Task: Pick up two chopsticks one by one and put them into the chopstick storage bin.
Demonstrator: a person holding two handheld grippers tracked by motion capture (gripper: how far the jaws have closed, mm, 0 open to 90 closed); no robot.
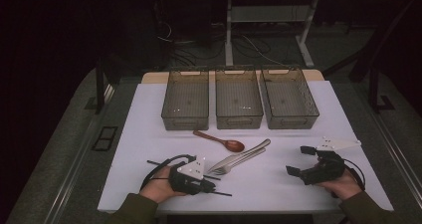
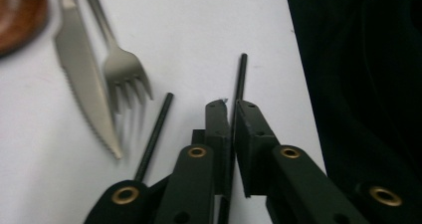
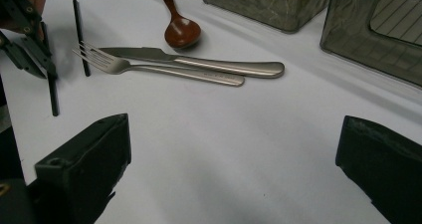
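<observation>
**Left gripper pinches a chopstick at the near edge**

Closest to me, the left gripper [image 2: 233, 109] has its jaws nearly together around a thin black chopstick [image 2: 241, 77], low over the white worktop [image 1: 298, 129] and close to its front edge. The stick runs up between the pads and pokes out beyond them. A second chopstick [image 2: 155, 134] lies loose just beside it, pointing towards the fork [image 2: 122, 69] and knife [image 2: 82, 79].

Over on the other side the right gripper [image 1: 304, 162] hovers with its jaws wide apart and nothing between them, well clear of the cutlery.

The grip looks chancy to me. The stick is slim and smooth and caught along a short stretch, so it may swivel or slide out once lifted. A sideways sweep could also knock the loose stick or nudge the fork's tines.

Past the cutlery lies a brown wooden spoon [image 1: 223, 141], and behind it three grey bins [image 1: 239, 104] stand in a row, all looking empty.
</observation>
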